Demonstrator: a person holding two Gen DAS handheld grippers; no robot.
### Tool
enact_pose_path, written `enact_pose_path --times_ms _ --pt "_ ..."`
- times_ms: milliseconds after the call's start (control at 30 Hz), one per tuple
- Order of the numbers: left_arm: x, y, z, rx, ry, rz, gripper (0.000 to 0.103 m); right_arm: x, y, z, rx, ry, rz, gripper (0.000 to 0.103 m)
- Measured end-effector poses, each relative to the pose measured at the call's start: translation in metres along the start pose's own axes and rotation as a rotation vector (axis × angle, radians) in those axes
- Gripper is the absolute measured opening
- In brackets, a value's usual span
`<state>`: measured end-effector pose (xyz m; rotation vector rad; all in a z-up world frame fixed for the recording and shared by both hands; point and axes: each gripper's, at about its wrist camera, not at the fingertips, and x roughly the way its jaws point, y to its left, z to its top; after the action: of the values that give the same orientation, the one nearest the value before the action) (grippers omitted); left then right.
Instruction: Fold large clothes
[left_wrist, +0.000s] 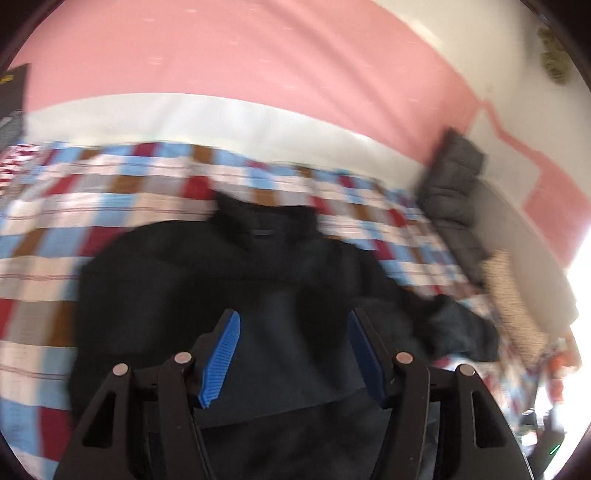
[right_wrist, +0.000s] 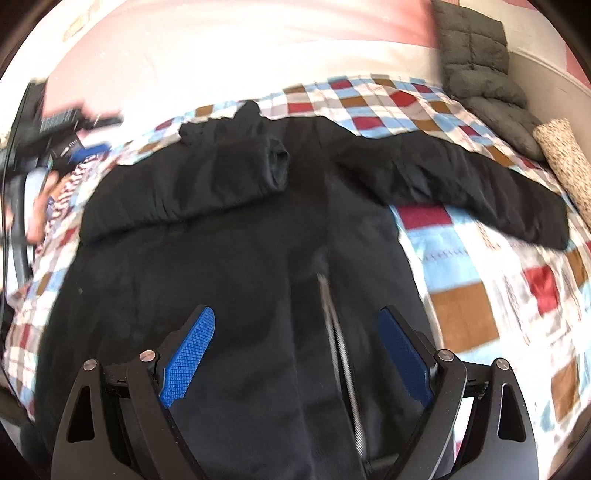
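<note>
A large black zip jacket (right_wrist: 229, 258) lies spread on a checked blanket (right_wrist: 480, 295) on a bed. Its left sleeve (right_wrist: 192, 184) is folded across the chest; its right sleeve (right_wrist: 480, 184) stretches out to the right. The zipper (right_wrist: 340, 350) runs down the middle. My right gripper (right_wrist: 295, 350) is open and empty above the jacket's lower front. My left gripper (left_wrist: 291, 354) is open and empty above the same jacket (left_wrist: 184, 277) in the blurred left wrist view, with the collar (left_wrist: 262, 221) ahead.
A grey quilted cushion (right_wrist: 476, 55) and a patterned bolster (right_wrist: 569, 158) lie at the bed's far right. A pink and white wall (left_wrist: 258, 74) stands behind the bed. Dark objects (right_wrist: 62, 125) are at the far left.
</note>
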<state>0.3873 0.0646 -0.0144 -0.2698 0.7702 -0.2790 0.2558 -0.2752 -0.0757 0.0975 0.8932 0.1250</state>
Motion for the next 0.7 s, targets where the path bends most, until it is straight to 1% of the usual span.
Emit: enact_pose_path --times_ms 100,167,233,300,333,400,433,467,500,533,567,600,633,667,700 --pt "-0.011 0.039 -0.003 0.002 0.009 0.106 0.06 0.01 0.009 0.025 -0.011 -0.019 0.021 0.09" --pt "-0.013 0.062 -0.007 -0.018 0.026 0.152 0.055 0.019 0.015 0.043 -0.024 -0.036 0.038 0.09" --pt "-0.009 0.081 -0.012 -0.044 0.044 0.185 0.045 0.033 0.022 0.065 -0.04 -0.051 0.049 0.09" --pt "-0.001 0.096 -0.019 -0.071 0.063 0.203 0.037 0.051 0.027 0.087 -0.033 -0.049 0.076 0.089" --pt "0.004 0.102 -0.024 -0.082 0.076 0.21 0.037 0.063 0.03 0.098 -0.027 -0.046 0.095 0.089" --pt "0.016 0.11 -0.033 -0.098 0.096 0.224 0.037 0.094 0.031 0.118 0.002 -0.011 0.127 0.087" --pt "0.021 0.113 -0.038 -0.107 0.103 0.227 0.037 0.107 0.03 0.124 0.016 0.012 0.137 0.081" --pt "0.026 0.116 -0.042 -0.119 0.113 0.227 0.037 0.126 0.028 0.129 0.041 0.053 0.139 0.066" --pt "0.032 0.118 -0.045 -0.127 0.121 0.224 0.037 0.148 0.024 0.131 0.075 0.113 0.142 0.054" --pt "0.037 0.119 -0.048 -0.132 0.128 0.223 0.037 0.162 0.021 0.131 0.107 0.159 0.162 0.038" --pt "0.042 0.119 -0.051 -0.131 0.136 0.225 0.037 0.172 0.018 0.131 0.132 0.183 0.177 0.024" --pt "0.046 0.119 -0.052 -0.127 0.139 0.229 0.037 0.174 0.019 0.134 0.12 0.173 0.169 0.018" --pt "0.051 0.117 -0.052 -0.118 0.137 0.233 0.037 0.168 0.021 0.14 0.093 0.145 0.151 0.013" --pt "0.054 0.116 -0.051 -0.109 0.135 0.231 0.037 0.154 0.022 0.148 0.069 0.079 0.134 0.012" --pt "0.058 0.114 -0.05 -0.102 0.131 0.231 0.037 0.141 0.02 0.156 0.072 0.014 0.133 0.011"
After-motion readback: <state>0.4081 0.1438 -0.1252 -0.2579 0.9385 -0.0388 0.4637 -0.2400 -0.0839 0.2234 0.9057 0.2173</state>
